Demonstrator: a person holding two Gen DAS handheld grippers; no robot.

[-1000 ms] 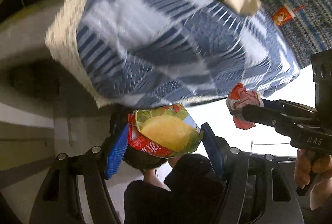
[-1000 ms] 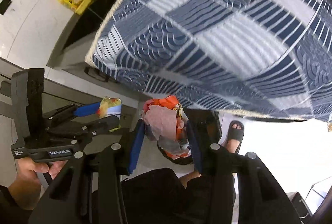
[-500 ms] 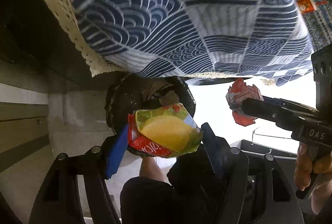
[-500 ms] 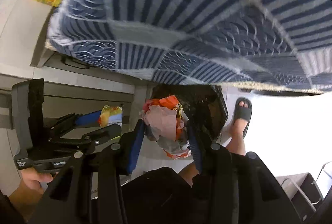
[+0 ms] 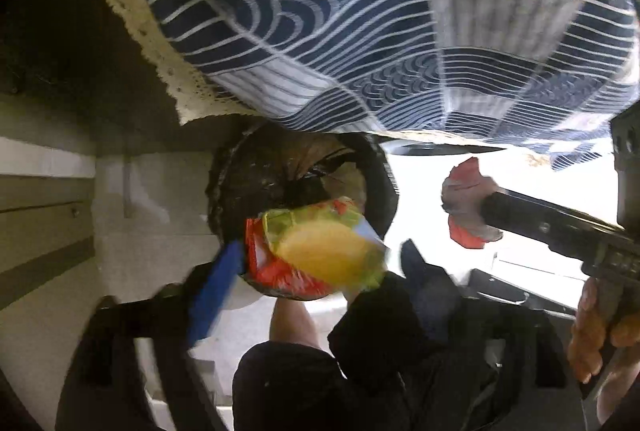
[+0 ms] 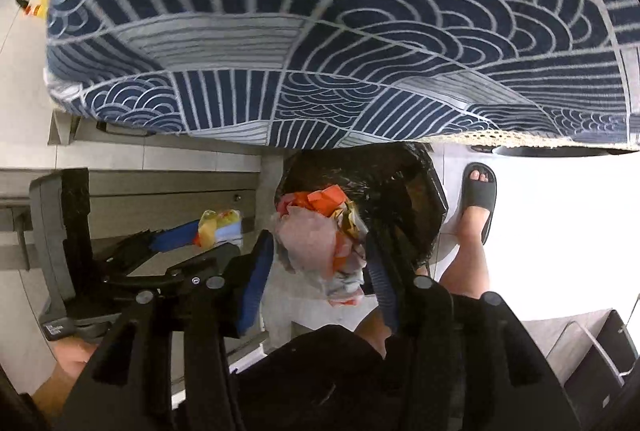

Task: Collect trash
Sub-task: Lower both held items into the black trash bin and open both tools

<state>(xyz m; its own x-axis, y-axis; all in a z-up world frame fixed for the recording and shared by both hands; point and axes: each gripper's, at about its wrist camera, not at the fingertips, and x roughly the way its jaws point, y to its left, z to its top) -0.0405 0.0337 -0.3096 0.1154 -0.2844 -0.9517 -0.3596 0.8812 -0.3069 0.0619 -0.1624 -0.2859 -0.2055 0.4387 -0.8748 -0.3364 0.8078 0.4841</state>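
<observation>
A yellow, green and red chip bag (image 5: 324, 255) sits between the blue pads of my left gripper (image 5: 322, 271). Its jaws are opening: the right pad stands apart from the bag, which is blurred. A crumpled pink and orange wrapper (image 6: 316, 243) lies between the fingers of my right gripper (image 6: 320, 251), whose jaws are also opening, with slim gaps at the pads. Both grippers point down over a round bin with a black liner (image 5: 296, 175), seen in the right wrist view as bin (image 6: 392, 183). The right gripper's wrapper (image 5: 464, 191) shows at the right.
A blue wave-patterned tablecloth (image 6: 320, 31) with a cream lace hem (image 5: 132, 3) hangs over the bin's far side. A person's foot in a grey sandal (image 6: 478, 191) stands right of the bin, dark-clothed knees below. Grey cabinet fronts (image 5: 44, 199) stand at the left.
Both grippers have sunk below the table edge toward the bin. Both pairs of jaws have spread, and the chip bag has come away from the left gripper's right pad.
</observation>
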